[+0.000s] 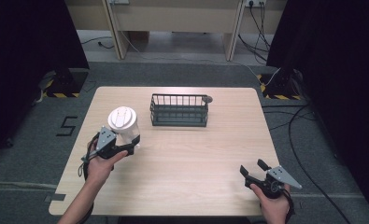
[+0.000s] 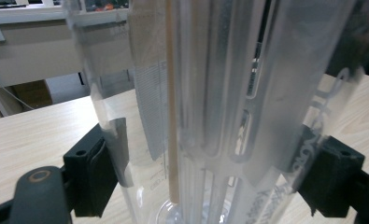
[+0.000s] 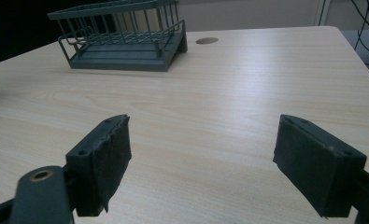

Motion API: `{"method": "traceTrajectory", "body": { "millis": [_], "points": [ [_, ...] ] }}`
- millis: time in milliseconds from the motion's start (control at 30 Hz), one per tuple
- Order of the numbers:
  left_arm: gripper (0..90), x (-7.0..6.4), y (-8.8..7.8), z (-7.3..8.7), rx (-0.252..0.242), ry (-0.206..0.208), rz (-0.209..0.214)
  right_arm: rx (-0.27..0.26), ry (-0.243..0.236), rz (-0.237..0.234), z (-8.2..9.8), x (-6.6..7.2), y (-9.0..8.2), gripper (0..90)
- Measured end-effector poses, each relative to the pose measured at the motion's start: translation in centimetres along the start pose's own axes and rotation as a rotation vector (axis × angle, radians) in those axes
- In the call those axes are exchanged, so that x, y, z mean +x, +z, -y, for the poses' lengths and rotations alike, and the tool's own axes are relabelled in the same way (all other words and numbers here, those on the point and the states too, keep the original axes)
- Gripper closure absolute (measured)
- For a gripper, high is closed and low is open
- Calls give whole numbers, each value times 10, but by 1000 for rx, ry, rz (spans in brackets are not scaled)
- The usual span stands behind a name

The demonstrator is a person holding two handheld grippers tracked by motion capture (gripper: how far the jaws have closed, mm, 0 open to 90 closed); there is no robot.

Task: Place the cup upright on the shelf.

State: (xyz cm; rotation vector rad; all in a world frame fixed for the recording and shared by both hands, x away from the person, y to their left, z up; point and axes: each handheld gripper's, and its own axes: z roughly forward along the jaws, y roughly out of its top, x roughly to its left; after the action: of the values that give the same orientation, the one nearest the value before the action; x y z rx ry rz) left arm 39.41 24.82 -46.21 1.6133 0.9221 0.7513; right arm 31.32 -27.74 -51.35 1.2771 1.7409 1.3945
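We have the cup (image 1: 124, 123) clamped between the left gripper (image 1: 126, 145)'s jaws, both pads pressed to its clear wall; it stands upright, long axis vertical, white lid on top. The rack (image 1: 179, 110) lies ahead of those jaws and off to their right, well apart, long side facing us, and the table (image 1: 182, 158) between looks bare. The right gripper (image 1: 253, 170) is farther from the cup, jaws spread wide and holding nothing, the rack (image 3: 121, 39) well ahead and to their left.

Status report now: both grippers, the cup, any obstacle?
Left gripper shut on clear cup. Right gripper open, holding nothing. Wire basket beyond cup, apart.
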Motion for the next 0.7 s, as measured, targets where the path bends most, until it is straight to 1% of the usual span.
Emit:
{"method": "traceTrajectory", "body": {
  "millis": [433, 700],
  "points": [
    [179, -9, 17, -12, -12, 8, 24, -2, 5, -4, 0, 0, 0, 192],
    [179, -13, 26, -19, -25, 1, 35, -1, 8, -4, 0, -1, 0, 191]
  ]
}}
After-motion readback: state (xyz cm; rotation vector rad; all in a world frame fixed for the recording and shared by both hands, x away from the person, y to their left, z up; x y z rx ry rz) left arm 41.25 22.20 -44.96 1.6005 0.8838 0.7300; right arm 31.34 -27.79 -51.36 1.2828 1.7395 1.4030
